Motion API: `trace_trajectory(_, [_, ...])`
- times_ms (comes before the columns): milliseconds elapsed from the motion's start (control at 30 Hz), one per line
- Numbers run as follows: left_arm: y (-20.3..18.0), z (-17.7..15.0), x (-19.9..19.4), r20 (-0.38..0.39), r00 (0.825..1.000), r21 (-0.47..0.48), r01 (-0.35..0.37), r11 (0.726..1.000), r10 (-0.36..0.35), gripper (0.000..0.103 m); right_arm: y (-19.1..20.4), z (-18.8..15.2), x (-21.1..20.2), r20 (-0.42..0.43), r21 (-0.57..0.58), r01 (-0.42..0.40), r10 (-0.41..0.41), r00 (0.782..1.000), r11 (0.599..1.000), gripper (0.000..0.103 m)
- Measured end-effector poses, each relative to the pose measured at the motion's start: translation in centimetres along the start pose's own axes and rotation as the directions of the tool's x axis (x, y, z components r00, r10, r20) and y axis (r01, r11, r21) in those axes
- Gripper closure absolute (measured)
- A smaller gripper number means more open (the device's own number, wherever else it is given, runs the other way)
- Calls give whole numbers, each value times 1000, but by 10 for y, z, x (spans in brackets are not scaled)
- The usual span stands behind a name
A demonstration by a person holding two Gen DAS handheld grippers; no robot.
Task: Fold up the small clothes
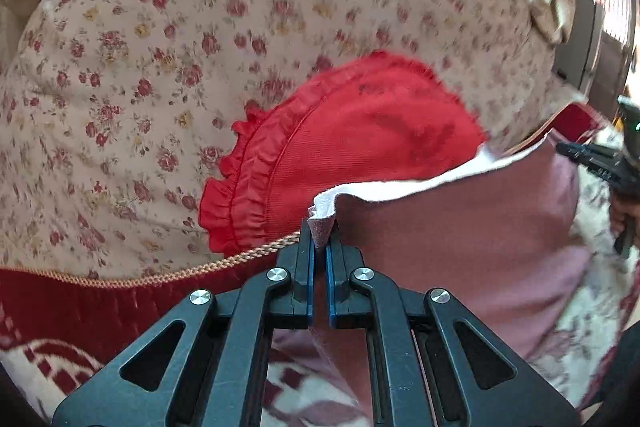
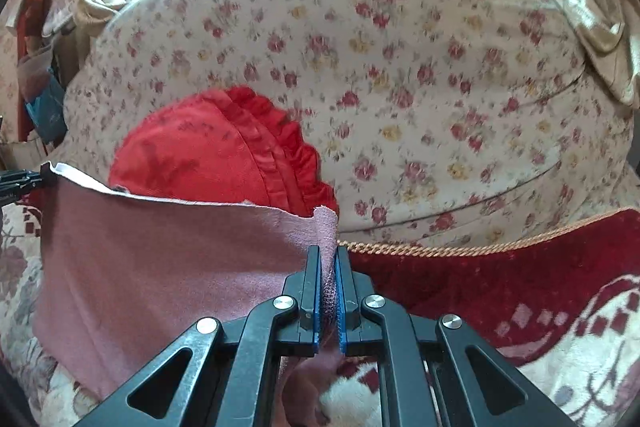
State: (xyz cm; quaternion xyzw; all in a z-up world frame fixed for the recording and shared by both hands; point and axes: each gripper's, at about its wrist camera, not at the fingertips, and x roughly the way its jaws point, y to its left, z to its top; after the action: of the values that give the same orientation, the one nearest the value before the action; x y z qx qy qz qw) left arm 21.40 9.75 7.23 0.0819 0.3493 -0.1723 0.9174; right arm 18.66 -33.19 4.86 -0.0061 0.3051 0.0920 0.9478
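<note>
A small mauve-pink cloth (image 1: 460,239) with a white underside is held up, stretched between both grippers above a bed. My left gripper (image 1: 320,227) is shut on its left top corner. My right gripper (image 2: 329,255) is shut on its right top corner; the cloth (image 2: 160,267) hangs down to the left of it. The right gripper shows at the right edge of the left wrist view (image 1: 592,155), and the left gripper at the left edge of the right wrist view (image 2: 24,181).
A red ruffled cushion (image 1: 352,147) lies behind the cloth against a large floral pillow (image 1: 200,47). A dark red patterned blanket (image 2: 500,287) with corded edging covers the bed. Beige curtains (image 2: 600,27) and a window are behind.
</note>
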Motion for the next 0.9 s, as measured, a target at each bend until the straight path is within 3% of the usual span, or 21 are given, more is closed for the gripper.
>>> trace_trajectory(133, [1, -19, 47, -102, 995, -23, -20, 1000, 17, 99, 3, -10, 49, -118, 1, 48, -47, 992, 999, 98])
trace_trajectory(233, [7, -28, 59, -105, 994, -95, -26, 995, 15, 95, 3, -20, 80, -216, -1, 97, -95, 972, 995, 94])
trace_trajectory(300, [12, -30, 59, -97, 995, -130, -33, 991, 20, 91, 1, -20, 85, -210, -18, 145, -145, 967, 989, 92])
trace_trajectory(467, [21, -36, 32, -63, 995, -167, -86, 982, 77, 91, -20, -9, 45, -113, 106, 230, -218, 969, 967, 87])
trace_trajectory(600, [22, -50, -5, -52, 990, -200, -138, 970, 131, 90, -17, -18, -4, -57, 137, 84, -77, 995, 987, 82])
trace_trajectory(667, [7, -63, -23, -62, 996, -191, -80, 978, 70, 90, -8, -29, -20, -77, 124, 29, -19, 997, 992, 75])
trace_trajectory(733, [-20, -75, -35, -88, 996, -142, 12, 990, -25, 90, 6, -43, -32, -93, 121, -48, 59, 994, 992, 75])
trace_trajectory(833, [-76, -95, -49, -118, 976, 10, 184, 983, -182, 90, 39, -66, -35, -142, 114, -225, 240, 960, 968, 75])
trace_trajectory(867, [-93, -101, -48, -152, 967, 63, 216, 974, -205, 90, 58, -77, -28, -205, 63, -262, 269, 941, 963, 75])
trace_trajectory(900, [-104, -108, -42, -199, 957, 99, 234, 967, -212, 90, 68, -87, -21, -261, 14, -241, 237, 936, 970, 75])
